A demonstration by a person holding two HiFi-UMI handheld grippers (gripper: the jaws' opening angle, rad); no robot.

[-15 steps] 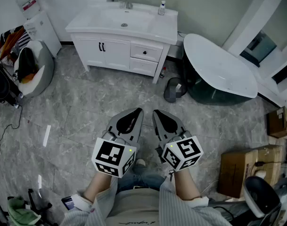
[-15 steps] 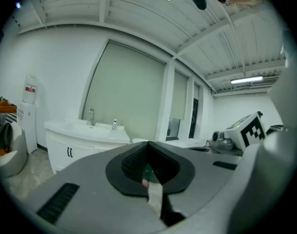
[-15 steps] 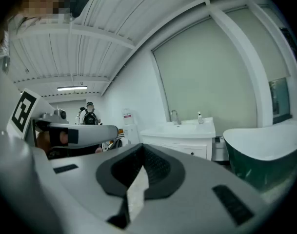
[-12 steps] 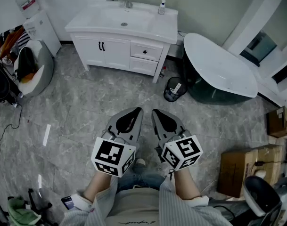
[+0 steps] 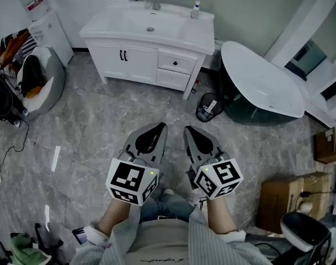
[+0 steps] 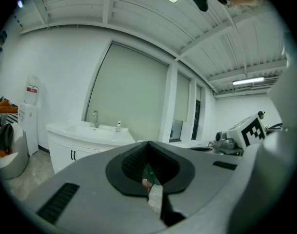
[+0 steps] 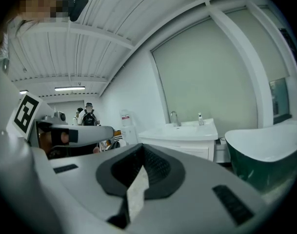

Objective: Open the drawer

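A white vanity [image 5: 151, 35] with a sink stands against the far wall. Its two drawers are on the right side, the upper drawer [image 5: 176, 64] with a dark knob and the lower drawer [image 5: 172, 79] beneath it; both look closed. My left gripper [image 5: 160, 127] and right gripper [image 5: 187, 131] are held side by side over the grey floor, well short of the vanity and pointing toward it. Both are shut with nothing between the jaws. The vanity shows small at the left in the left gripper view [image 6: 85, 136] and at mid right in the right gripper view [image 7: 182, 133].
A dark green bathtub [image 5: 259, 87] with a white rim stands right of the vanity, a small black bin [image 5: 209, 107] in front of it. A water dispenser [image 5: 43, 29] and a grey seat [image 5: 38, 79] are at the left. Cardboard boxes [image 5: 286, 200] sit at the right.
The head view has shifted slightly, so the vanity and the bin sit a little further right and lower. Both grippers stay shut and side by side.
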